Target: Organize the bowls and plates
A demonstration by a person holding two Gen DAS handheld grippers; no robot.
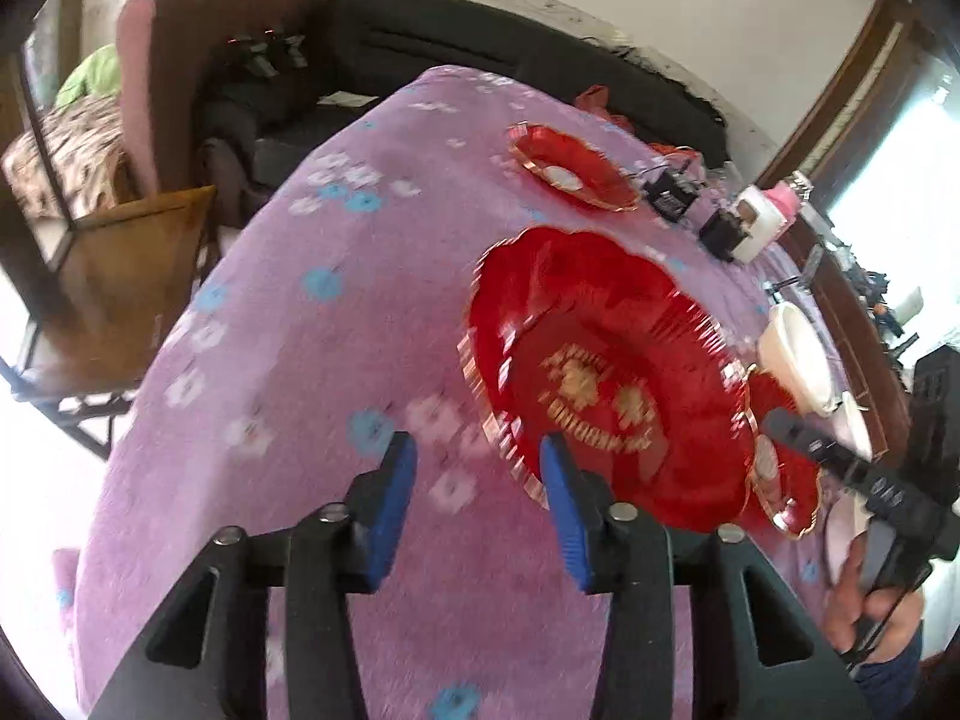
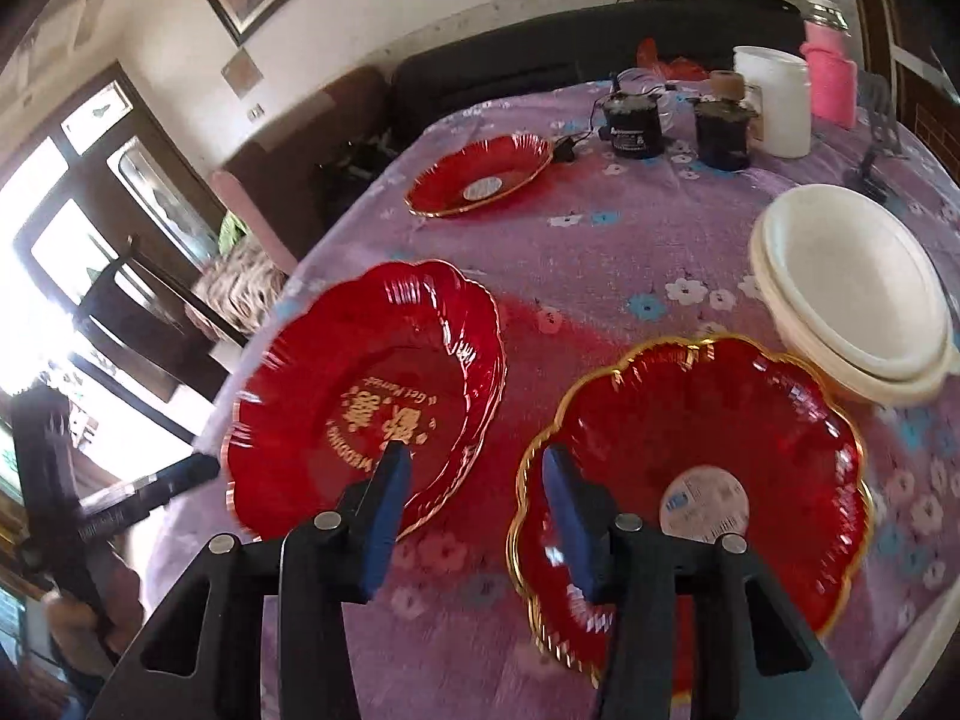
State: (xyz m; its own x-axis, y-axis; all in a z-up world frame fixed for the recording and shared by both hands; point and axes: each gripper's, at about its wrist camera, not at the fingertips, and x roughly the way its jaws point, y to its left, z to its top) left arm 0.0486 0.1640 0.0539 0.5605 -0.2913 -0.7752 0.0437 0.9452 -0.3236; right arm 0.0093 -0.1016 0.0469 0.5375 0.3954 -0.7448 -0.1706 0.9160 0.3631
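A counter (image 2: 600, 252) draped in a purple flowered cloth is shown carrying three red, gold-rimmed plates and a stack of cream bowls. In the right wrist view, the large plate with gold lettering (image 2: 372, 396) is seen at centre left, a second red plate with a round sticker (image 2: 708, 468) at lower right, just beside it but apart, and a smaller red plate (image 2: 480, 177) well apart at upper centre. The stacked cream bowls (image 2: 852, 294) are placed at the right edge, close to the stickered plate's far rim. The right hand-held gripper (image 2: 477, 504) is held above the gap between the two near plates, its blue pads partly open with nothing between them; whether either pad touches a plate cannot be told. In the left wrist view, the left hand-held gripper (image 1: 480, 498) is seen at lower centre, likewise partly open and empty, its right pad level with the near rim of the lettered plate, contact not being clear through the blur. The other gripper and the hand (image 1: 864, 594) holding it are visible at that frame's lower right. Two black devices (image 2: 636, 120), a white container (image 2: 774, 99) and a pink object (image 2: 831, 75) are grouped at the counter's far side, upper right.
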